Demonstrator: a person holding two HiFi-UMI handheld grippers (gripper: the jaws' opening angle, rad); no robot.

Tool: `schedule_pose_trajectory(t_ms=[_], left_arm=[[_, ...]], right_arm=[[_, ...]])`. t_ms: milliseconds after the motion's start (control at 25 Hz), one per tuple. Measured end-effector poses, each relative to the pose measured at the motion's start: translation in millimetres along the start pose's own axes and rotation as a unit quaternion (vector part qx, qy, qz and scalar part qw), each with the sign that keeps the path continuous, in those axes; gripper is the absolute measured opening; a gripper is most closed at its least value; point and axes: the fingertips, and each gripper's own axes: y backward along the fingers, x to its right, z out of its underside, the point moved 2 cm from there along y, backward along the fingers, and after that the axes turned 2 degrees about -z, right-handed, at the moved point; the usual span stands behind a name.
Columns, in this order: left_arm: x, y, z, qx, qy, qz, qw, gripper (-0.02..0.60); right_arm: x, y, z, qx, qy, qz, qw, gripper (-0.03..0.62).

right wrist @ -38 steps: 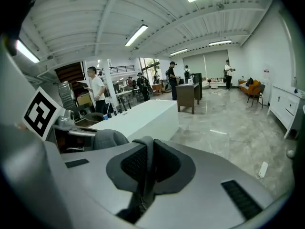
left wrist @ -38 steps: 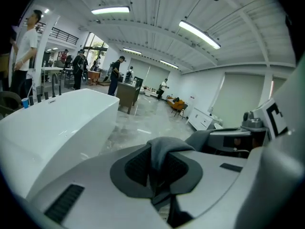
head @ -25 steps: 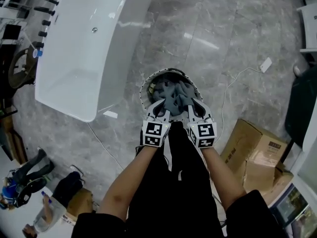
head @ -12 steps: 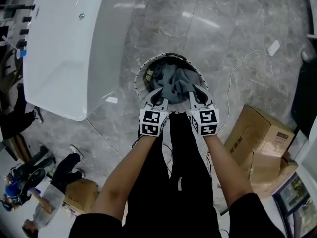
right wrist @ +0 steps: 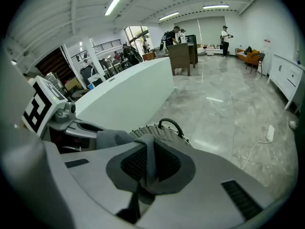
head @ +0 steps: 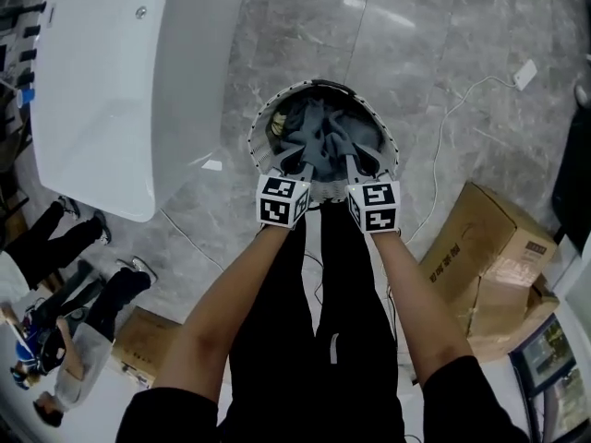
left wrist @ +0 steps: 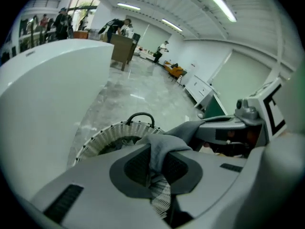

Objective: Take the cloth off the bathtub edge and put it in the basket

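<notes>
Both claws clamped on the cloth, right over the basket

The left gripper (head: 298, 165) and right gripper (head: 356, 166) are each squeezed nearly closed on a fold of the soft grey cloth (head: 319, 135), with the fabric pinched tight between the dark ribbed pads. The cloth hangs bunched up inside the round, pale woven basket (head: 259, 137), which has a dark loop handle at its far rim. The basket sits on the shiny grey marble-look floor (head: 416, 53), just beside the glossy white bathtub (head: 111, 81). Compared with a second ago, both grippers have dropped lower, and the cloth now sits down inside the rim rather than heaped above it.
</notes>
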Motion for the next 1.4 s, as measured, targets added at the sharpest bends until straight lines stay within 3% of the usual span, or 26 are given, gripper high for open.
schedule_pose_trajectory(t_ms=[80, 120, 280, 400, 560, 720, 800, 1000, 1120, 1400], left_arm=[[-12.7, -5.8, 9.4, -0.009, 0.038, -0.005, 0.9992, 0.043], [-17.8, -8.0, 12.5, -0.012, 0.039, -0.010, 0.9991, 0.043], [-25.6, -20.9, 18.0, -0.026, -0.021, -0.012, 0.9994, 0.043], [-31.9, -32.9, 23.7, -0.032, -0.015, -0.015, 0.9993, 0.044], [-43.5, -45.2, 26.4, -0.053, -0.037, -0.025, 0.9976, 0.066], [-60.5, -38.5, 14.1, -0.019, 0.027, -0.027, 0.9991, 0.106], [-68.7, -32.1, 8.4, 0.000, 0.033, -0.036, 0.9988, 0.106], [-68.0, -33.5, 18.6, -0.018, 0.048, -0.024, 0.9984, 0.164], [-69.8, -26.6, 16.3, 0.011, 0.068, -0.031, 0.9971, 0.195], [-52.1, -14.4, 28.2, 0.020, 0.047, -0.015, 0.9986, 0.244]], right_arm=[[3.0, -13.5, 6.8, -0.011, -0.001, 0.001, 1.000, 0.032], [3.8, -19.3, 9.2, -0.015, -0.004, 0.000, 1.000, 0.033], [4.6, -40.0, 15.5, -0.026, 0.000, -0.001, 1.000, 0.032], [6.7, -54.1, 23.9, -0.041, 0.004, -0.002, 0.999, 0.032], [18.3, -66.8, 32.2, -0.053, -0.023, 0.015, 0.998, 0.033], [23.0, -70.7, 44.4, -0.078, -0.025, 0.029, 0.996, 0.034], [21.5, -71.0, 49.0, -0.090, -0.033, 0.027, 0.995, 0.035], [29.0, -66.2, 56.2, -0.090, -0.056, 0.028, 0.994, 0.035], [29.6, -63.0, 57.5, -0.093, -0.058, 0.030, 0.994, 0.041], [19.1, -55.4, 56.9, -0.085, -0.045, 0.020, 0.995, 0.135]])
